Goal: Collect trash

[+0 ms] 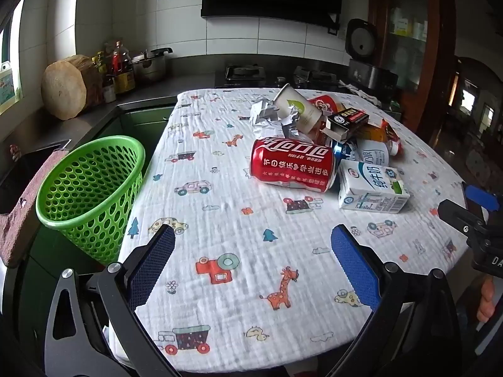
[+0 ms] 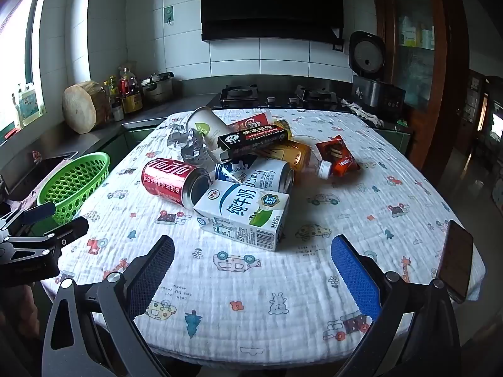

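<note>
Left hand-held gripper (image 1: pixel 253 245) held released over patterned counter (image 1: pixel 239 229), right hand-held gripper (image 2: pixel 253 245) likewise released, milk carton (image 2: pixel 242 212) and red can (image 2: pixel 176 180) lain in trash pile, green basket (image 1: pixel 91 188) set at counter's edge.

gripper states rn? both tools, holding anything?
Left tool: open wide, empty, above the tablecloth.
Right tool: open wide, empty, just short of the milk carton.
</note>
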